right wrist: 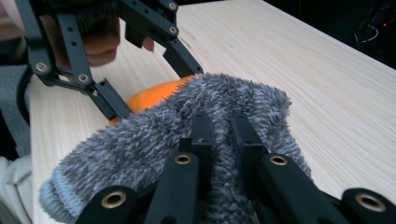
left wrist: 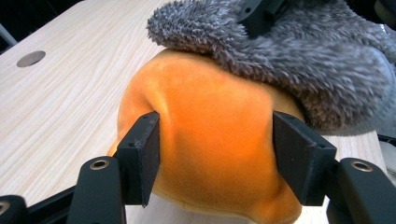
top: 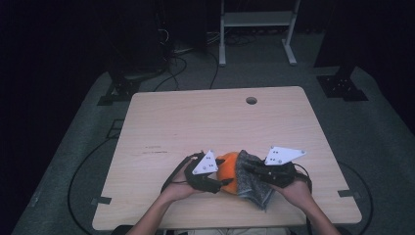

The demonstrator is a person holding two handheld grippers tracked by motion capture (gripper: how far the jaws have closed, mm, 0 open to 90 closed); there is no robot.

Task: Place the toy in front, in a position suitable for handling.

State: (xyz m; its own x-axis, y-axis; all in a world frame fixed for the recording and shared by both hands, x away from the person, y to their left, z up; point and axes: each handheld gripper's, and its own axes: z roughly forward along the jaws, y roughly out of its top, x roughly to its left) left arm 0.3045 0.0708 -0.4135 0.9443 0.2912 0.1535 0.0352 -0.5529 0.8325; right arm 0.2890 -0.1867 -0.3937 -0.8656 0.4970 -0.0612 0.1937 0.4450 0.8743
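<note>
An orange plush ball [top: 226, 169] lies on the wooden table [top: 195, 122] near its front edge. A grey fuzzy sock [top: 254, 186] with a pale blue cuff is draped over its right side. My left gripper [top: 224, 182] reaches in from the left. In the left gripper view it [left wrist: 217, 158] is open, with the orange ball [left wrist: 215, 116] between its pads [left wrist: 142, 158] and the sock [left wrist: 289, 65] lying over the ball's top. My right gripper [right wrist: 222, 135] is shut on the sock [right wrist: 140, 144]. Beyond it the left gripper [right wrist: 161, 93] straddles the ball [right wrist: 154, 95].
A round cable hole [top: 251, 101] sits near the table's far edge. Most of the tabletop stretches bare beyond the ball. A white metal stand [top: 257, 19] and loose cables are on the dark floor behind the table. A person's forearms enter from the bottom.
</note>
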